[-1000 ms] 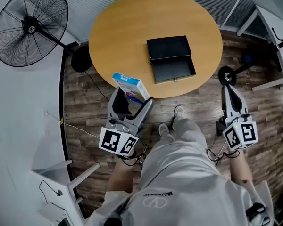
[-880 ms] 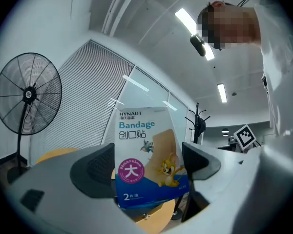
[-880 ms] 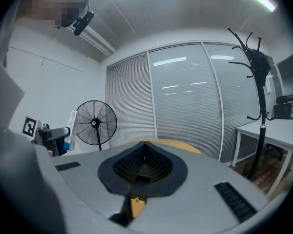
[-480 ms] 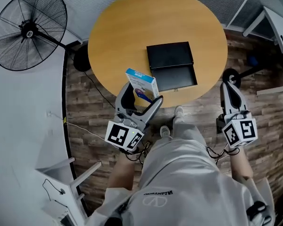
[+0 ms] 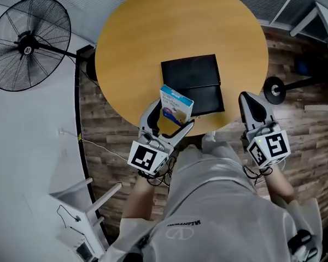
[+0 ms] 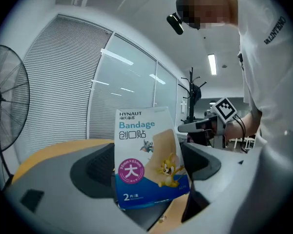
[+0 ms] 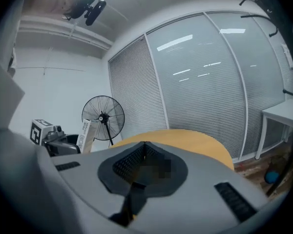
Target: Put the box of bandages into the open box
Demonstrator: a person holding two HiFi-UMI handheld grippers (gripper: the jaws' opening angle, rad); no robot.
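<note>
- Round table (image 5: 136, 42) holds the black open box (image 5: 191, 83).
- Left gripper (image 5: 171, 117) pinches the box of bandages (image 5: 175, 105) by its bottom, just at the open box's near edge.
- Right gripper (image 5: 250, 103) is closed and empty.
- Bandage box looks light and squashy, so hold its flat sides gently.

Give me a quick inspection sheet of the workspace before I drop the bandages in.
Surface: round wooden table, holding only the open black box.
Job's things: open black box lies lid back, nothing seen inside; bandage box held upright, not yet inside.
Clutter: nothing seen.
Grippers: left claw shut on the bandage box; right claw shut, empty, beside the table's edge.
Cables: thin wire on the floor, left of the person.
Surroundings: standing fan at left; wood floor.
</note>
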